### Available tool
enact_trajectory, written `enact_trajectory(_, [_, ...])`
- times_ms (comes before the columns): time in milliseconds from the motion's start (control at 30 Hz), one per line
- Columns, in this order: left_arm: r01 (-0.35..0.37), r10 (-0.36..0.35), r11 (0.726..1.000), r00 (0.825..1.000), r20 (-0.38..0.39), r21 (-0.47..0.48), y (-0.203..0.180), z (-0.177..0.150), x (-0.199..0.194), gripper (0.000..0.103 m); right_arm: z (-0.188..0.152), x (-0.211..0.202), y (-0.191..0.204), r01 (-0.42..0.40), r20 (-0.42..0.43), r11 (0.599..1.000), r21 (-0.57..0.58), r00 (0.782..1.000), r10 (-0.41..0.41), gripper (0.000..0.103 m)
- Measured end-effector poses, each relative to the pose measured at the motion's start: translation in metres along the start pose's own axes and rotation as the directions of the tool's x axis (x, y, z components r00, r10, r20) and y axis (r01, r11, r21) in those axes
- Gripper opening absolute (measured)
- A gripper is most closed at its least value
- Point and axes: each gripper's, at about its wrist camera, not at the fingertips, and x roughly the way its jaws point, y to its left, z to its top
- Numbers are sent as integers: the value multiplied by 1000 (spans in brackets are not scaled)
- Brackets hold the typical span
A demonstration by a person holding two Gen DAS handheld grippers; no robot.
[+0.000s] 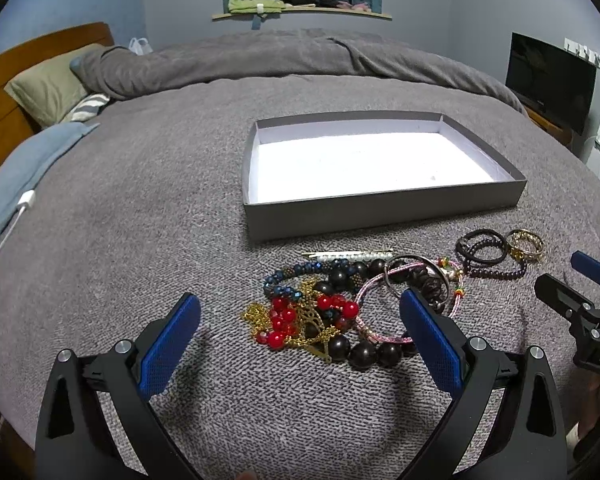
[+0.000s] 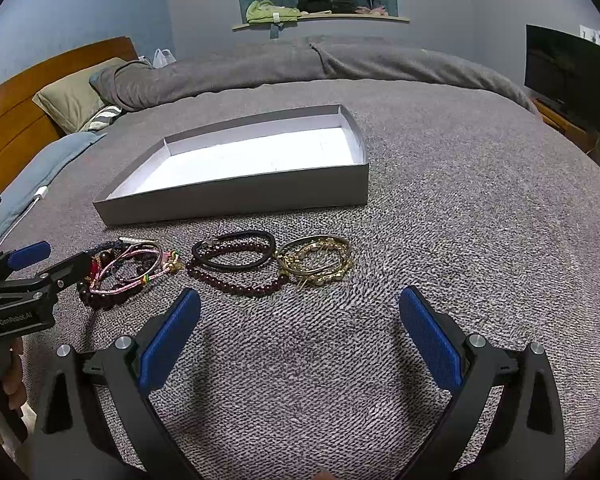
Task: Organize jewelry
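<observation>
A shallow grey cardboard box with a white floor [image 1: 384, 216] lies on the grey knitted blanket [image 1: 140, 220] that covers the bed, and nothing can be made out inside it. In the left wrist view the box sits at about one o'clock from the left gripper [image 1: 300, 320], whose blue-padded jaws are spread wide above the blanket, gripping nothing. Between those jaws, toward twelve o'clock, lies a tangled heap of red beads, gold chain, large dark wooden beads and a pink cord bracelet [image 1: 332, 312]. In the right wrist view the right gripper [image 2: 300, 316] is likewise spread wide and empty; at eleven o'clock from it lie a dark maroon bead strand with black hair ties [image 2: 236, 266], and just beside them, at twelve, a stack of gold bangles [image 2: 316, 260]. Beyond the bed stand a wooden headboard [image 2: 24, 108], an olive pillow [image 2: 68, 104], a window sill holding clothes [image 2: 320, 16] and a dark television [image 2: 568, 76].
</observation>
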Motion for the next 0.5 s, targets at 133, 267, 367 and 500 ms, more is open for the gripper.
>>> enact_trajectory(133, [2,-2,1000,1000,-1,2,0,0,-1,99,0,0,0,0,2,1000,-2,1000,0,98])
enact_trajectory(267, [2,-2,1000,1000,-1,2,0,0,-1,99,0,1,0,-1,-1,1000,-1,1000,1,98])
enact_trajectory(367, [-3,3,1000,1000,-3,3,-1,0,0,99,0,0,0,2,1,1000,-1,1000,-2,98])
enact_trajectory(500, [2,-2,1000,1000,-3,5,-1,0,0,99,0,1,0,1,4,1000,1,1000,-1,98])
